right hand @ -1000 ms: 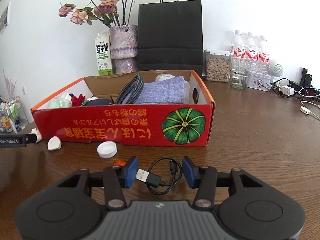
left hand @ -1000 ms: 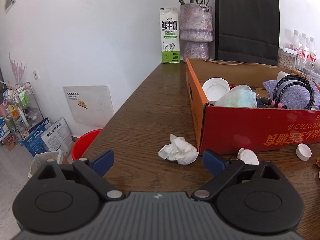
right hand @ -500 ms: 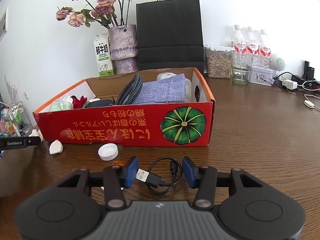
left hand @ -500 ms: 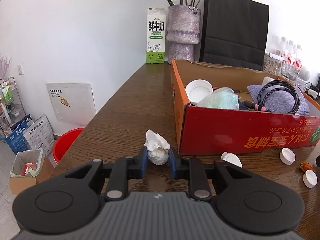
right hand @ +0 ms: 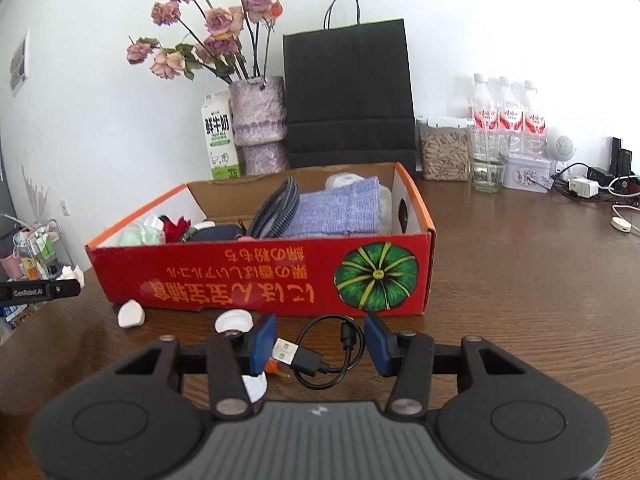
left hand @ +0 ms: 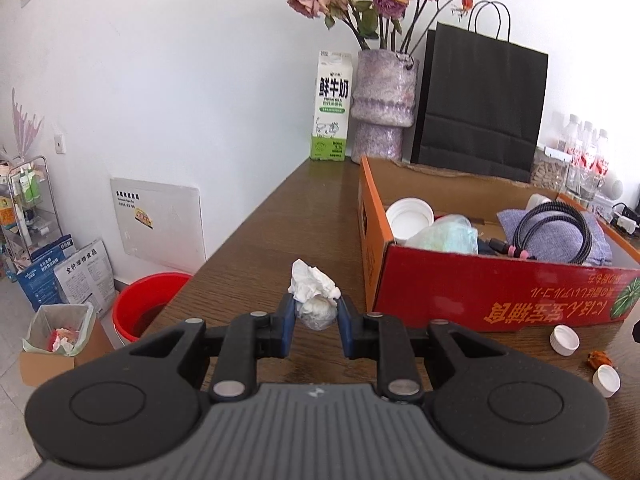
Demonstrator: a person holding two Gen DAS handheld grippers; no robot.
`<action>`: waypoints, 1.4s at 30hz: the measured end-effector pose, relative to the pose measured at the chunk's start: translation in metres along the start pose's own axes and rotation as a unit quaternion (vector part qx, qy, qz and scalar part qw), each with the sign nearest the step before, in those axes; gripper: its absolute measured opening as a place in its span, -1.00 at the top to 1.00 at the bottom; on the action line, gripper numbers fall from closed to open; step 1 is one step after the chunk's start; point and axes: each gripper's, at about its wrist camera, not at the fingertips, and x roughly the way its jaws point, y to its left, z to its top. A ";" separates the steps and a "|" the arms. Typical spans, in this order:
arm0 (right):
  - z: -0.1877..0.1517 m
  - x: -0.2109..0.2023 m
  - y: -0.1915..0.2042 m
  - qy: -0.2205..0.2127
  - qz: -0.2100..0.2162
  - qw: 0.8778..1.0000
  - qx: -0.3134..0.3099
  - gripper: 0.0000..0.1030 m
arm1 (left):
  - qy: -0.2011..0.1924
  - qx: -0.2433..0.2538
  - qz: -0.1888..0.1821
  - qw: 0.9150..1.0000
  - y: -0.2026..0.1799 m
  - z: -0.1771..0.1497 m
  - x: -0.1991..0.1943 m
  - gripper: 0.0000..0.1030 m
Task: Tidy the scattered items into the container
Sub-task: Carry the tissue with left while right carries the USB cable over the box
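Observation:
My left gripper [left hand: 316, 316] is shut on a crumpled white tissue [left hand: 314, 292] and holds it above the table, left of the red cardboard box [left hand: 460, 292]. The box also shows in the right wrist view [right hand: 260, 280], holding a purple cloth [right hand: 340, 208], a coiled braided cable [right hand: 276, 210] and other items. My right gripper [right hand: 318, 344] is open, its pads on either side of a short black USB cable [right hand: 320, 354] lying on the table in front of the box. White bottle caps [left hand: 564, 340] [right hand: 234, 322] lie loose near the box front.
A milk carton [left hand: 332, 108], a flower vase [left hand: 384, 104] and a black paper bag [left hand: 480, 100] stand behind the box. Water bottles [right hand: 506, 116], a jar and chargers are at the back right. A red bucket [left hand: 148, 304] sits on the floor past the table's left edge.
My left gripper closed on the tissue and lifted it, rising since half a second ago. My right gripper stays open around the USB cable, barely moved.

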 end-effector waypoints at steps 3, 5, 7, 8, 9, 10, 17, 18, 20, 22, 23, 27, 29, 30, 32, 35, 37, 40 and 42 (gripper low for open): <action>0.006 -0.007 0.001 -0.017 0.003 1.000 0.001 0.08 | -0.021 -0.003 0.002 1.000 0.000 0.005 -0.011 0.56; 0.013 -0.009 0.003 -0.029 0.006 1.000 0.000 0.08 | -0.035 -0.004 -0.002 0.999 -0.003 0.010 -0.017 0.56; 0.021 -0.010 0.007 -0.040 0.009 0.999 -0.003 0.08 | -0.049 -0.006 -0.014 0.999 -0.006 0.016 -0.021 0.56; 0.025 -0.011 0.010 -0.046 0.011 0.999 -0.005 0.08 | -0.056 -0.007 -0.020 0.998 -0.009 0.020 -0.023 0.56; 0.030 -0.010 0.012 -0.051 0.014 0.999 -0.008 0.08 | -0.062 -0.006 -0.024 0.998 -0.012 0.025 -0.023 0.56; 0.034 -0.009 0.015 -0.056 0.017 0.998 -0.010 0.08 | -0.067 -0.005 -0.027 0.997 -0.016 0.030 -0.023 0.56; 0.071 0.010 0.038 -0.095 0.040 0.995 -0.010 0.08 | -0.098 -0.013 -0.043 0.994 -0.051 0.065 -0.013 0.56; 0.076 0.014 0.041 -0.100 0.041 0.994 -0.011 0.08 | -0.100 -0.018 -0.044 0.994 -0.055 0.070 -0.010 0.56; 0.087 0.022 0.047 -0.111 0.042 0.993 -0.009 0.08 | -0.106 -0.031 -0.051 0.993 -0.066 0.082 0.001 0.56; 0.097 0.034 0.051 -0.121 0.044 0.992 -0.002 0.08 | -0.112 -0.040 -0.046 0.992 -0.076 0.093 0.013 0.56; 0.099 0.040 0.052 -0.126 0.043 0.991 0.004 0.08 | -0.119 -0.043 -0.040 0.991 -0.080 0.097 0.020 0.56; 0.093 0.069 0.049 -0.121 0.037 0.992 0.019 0.08 | -0.122 -0.049 -0.029 0.991 -0.084 0.092 0.049 0.56; 0.086 0.078 0.045 -0.106 0.036 0.994 0.015 0.08 | -0.101 -0.024 -0.020 0.994 -0.087 0.084 0.062 0.56; 0.084 0.082 0.045 -0.098 0.035 0.994 0.015 0.08 | -0.094 -0.019 -0.016 0.995 -0.088 0.080 0.065 0.56; 0.083 0.086 0.044 -0.090 0.030 0.995 0.016 0.08 | -0.086 -0.016 -0.014 0.996 -0.087 0.077 0.067 0.56; 0.078 0.085 0.046 -0.093 0.024 0.995 0.010 0.08 | -0.091 -0.013 -0.018 0.996 -0.087 0.073 0.061 0.56; 0.075 0.081 0.048 -0.099 0.021 0.995 0.003 0.08 | -0.098 -0.004 -0.018 0.995 -0.090 0.071 0.058 0.56; 0.074 0.077 0.052 -0.111 0.016 0.994 -0.011 0.08 | -0.102 0.013 -0.016 0.995 -0.097 0.067 0.057 0.55; 0.074 0.077 0.053 -0.112 0.013 0.993 -0.016 0.08 | -0.098 0.021 -0.014 0.995 -0.101 0.066 0.060 0.55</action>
